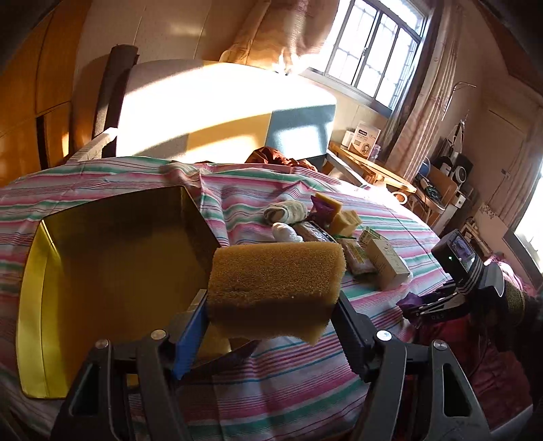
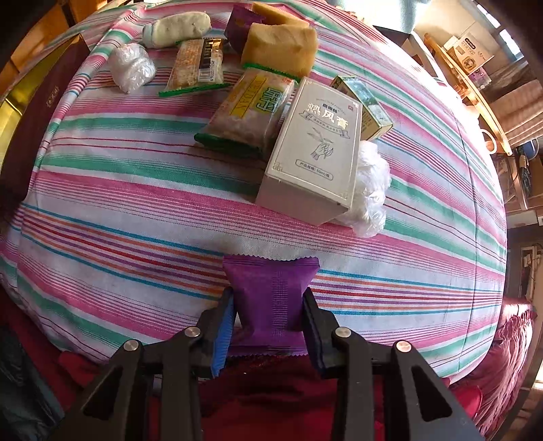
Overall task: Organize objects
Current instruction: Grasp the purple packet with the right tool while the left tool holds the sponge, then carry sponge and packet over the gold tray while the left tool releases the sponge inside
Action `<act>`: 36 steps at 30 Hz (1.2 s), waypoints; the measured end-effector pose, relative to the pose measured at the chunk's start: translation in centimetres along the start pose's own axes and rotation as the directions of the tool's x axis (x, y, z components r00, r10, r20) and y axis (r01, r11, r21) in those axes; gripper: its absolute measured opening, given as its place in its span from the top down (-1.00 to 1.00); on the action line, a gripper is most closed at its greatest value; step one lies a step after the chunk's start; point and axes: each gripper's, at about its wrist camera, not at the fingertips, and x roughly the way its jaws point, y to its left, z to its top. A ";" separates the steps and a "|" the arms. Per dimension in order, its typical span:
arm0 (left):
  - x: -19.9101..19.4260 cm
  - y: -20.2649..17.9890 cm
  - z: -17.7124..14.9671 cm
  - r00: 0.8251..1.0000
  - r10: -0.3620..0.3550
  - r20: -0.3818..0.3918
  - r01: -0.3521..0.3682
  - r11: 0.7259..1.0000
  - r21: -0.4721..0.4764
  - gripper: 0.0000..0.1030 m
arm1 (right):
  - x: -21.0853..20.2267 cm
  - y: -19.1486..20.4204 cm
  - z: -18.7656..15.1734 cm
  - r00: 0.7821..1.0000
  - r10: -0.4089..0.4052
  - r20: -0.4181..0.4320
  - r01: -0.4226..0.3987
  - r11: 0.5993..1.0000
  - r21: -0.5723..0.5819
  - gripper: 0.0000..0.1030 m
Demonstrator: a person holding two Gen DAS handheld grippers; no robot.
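Note:
My left gripper (image 1: 271, 305) is shut on a yellow-brown sponge (image 1: 275, 281) and holds it above the striped bed, beside the right edge of an open gold box (image 1: 112, 271). My right gripper (image 2: 268, 305) is shut on a purple snack packet (image 2: 271, 295) just above the bed's near edge; it also shows in the left wrist view (image 1: 441, 305). A pile lies beyond it: a white medicine box (image 2: 312, 149), a green-edged snack pack (image 2: 247, 108), another sponge (image 2: 281, 47), a bar in clear wrap (image 2: 197, 64), and a crumpled plastic ball (image 2: 130, 68).
The striped sheet (image 2: 135, 203) covers the bed. A small green box (image 2: 363, 101) and clear plastic (image 2: 370, 190) lie by the white box. A rolled sock (image 2: 176, 29) lies at the far end. The dark box lid (image 2: 34, 135) stands at left. A headboard (image 1: 220, 112) and a wooden side table (image 1: 370, 166) are behind.

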 end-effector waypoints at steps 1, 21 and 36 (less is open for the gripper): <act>-0.3 0.7 0.0 1.000 0.013 0.006 -0.013 1.000 -0.014 -0.38 | -0.3 -0.1 -0.2 1.000 0.004 0.013 -0.005 1.000 0.009 0.29; -3.7 18.5 1.5 0.937 0.346 -0.050 -0.343 0.883 -0.320 -0.38 | -8.0 12.8 5.1 0.890 0.214 0.404 -0.189 0.977 -0.101 0.29; 1.2 22.4 5.5 0.906 0.411 -0.101 -0.423 0.866 -0.266 -0.38 | -8.8 30.2 9.3 0.796 0.481 0.368 -0.362 0.865 -0.348 0.29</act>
